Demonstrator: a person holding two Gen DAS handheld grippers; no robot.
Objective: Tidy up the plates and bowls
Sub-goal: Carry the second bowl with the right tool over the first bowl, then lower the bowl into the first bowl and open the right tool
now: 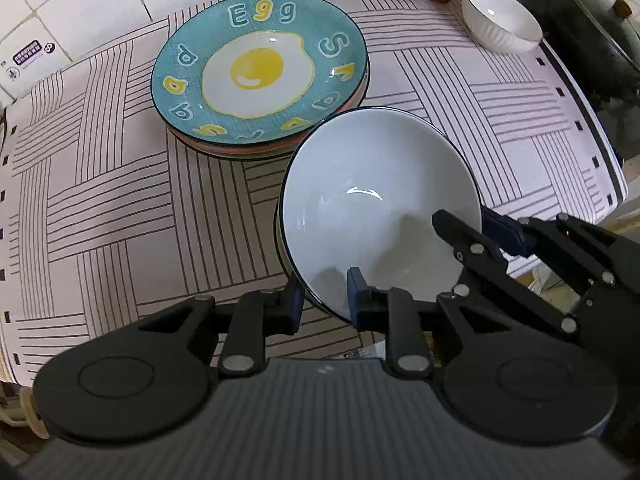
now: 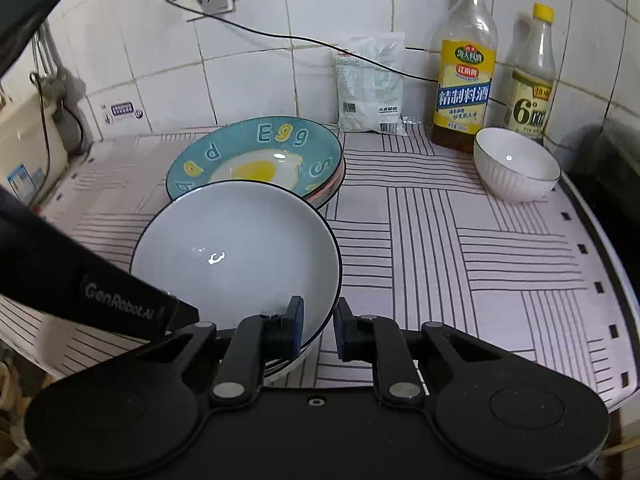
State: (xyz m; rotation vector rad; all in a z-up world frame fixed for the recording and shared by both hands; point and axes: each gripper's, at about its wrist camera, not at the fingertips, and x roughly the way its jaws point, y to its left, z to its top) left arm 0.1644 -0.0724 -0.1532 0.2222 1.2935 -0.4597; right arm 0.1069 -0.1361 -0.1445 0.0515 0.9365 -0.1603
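A white bowl with a dark rim (image 1: 372, 200) is held above the striped cloth, near the front edge. My left gripper (image 1: 324, 300) has its jaws on either side of the bowl's near rim, shut on it. My right gripper (image 1: 476, 228) grips the bowl's right rim; in its own view (image 2: 318, 326) its jaws straddle the rim of the bowl (image 2: 236, 248). Behind stands a stack of plates topped by a teal fried-egg plate (image 1: 260, 68), also in the right wrist view (image 2: 260, 156). A small white ribbed bowl (image 2: 516, 166) sits at the back right, also in the left wrist view (image 1: 500, 18).
Two bottles (image 2: 464, 64) and a white bag (image 2: 370, 84) stand against the tiled wall. A dark pot with a lid (image 1: 592, 36) sits to the right of the cloth. A cable (image 2: 280, 38) runs from a wall socket. The counter edge (image 2: 616, 264) curves along the right.
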